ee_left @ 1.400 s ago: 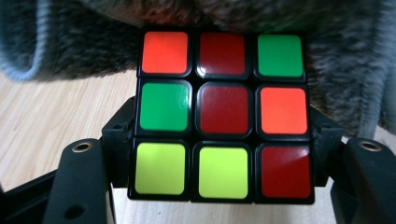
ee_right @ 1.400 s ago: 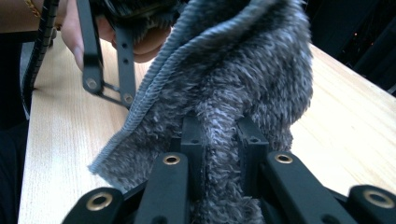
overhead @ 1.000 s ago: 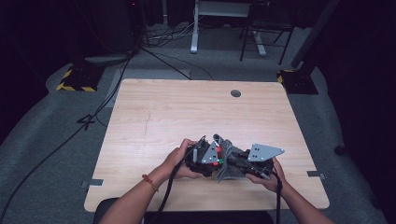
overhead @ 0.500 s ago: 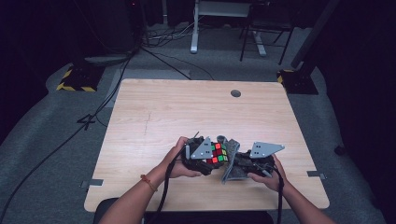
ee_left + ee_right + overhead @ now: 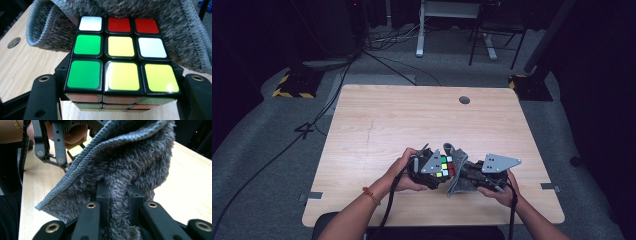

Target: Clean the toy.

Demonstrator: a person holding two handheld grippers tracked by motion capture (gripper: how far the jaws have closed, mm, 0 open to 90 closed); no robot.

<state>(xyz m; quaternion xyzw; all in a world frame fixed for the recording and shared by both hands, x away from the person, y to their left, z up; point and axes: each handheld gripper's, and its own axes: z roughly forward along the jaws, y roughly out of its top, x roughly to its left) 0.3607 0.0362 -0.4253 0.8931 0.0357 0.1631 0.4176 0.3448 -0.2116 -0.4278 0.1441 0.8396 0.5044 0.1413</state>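
Wiping is underway: we clamp the cube [image 5: 121, 53] in our left gripper [image 5: 428, 172] while our right gripper [image 5: 472, 175] pinches the cloth [image 5: 130, 167]; next, rub it across the top face.

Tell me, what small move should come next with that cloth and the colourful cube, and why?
Probably wipe the grey cloth across the cube. The right gripper pinches a fold of it, the left gripper clamps the cube, and the cloth already drapes against the cube's far edge.
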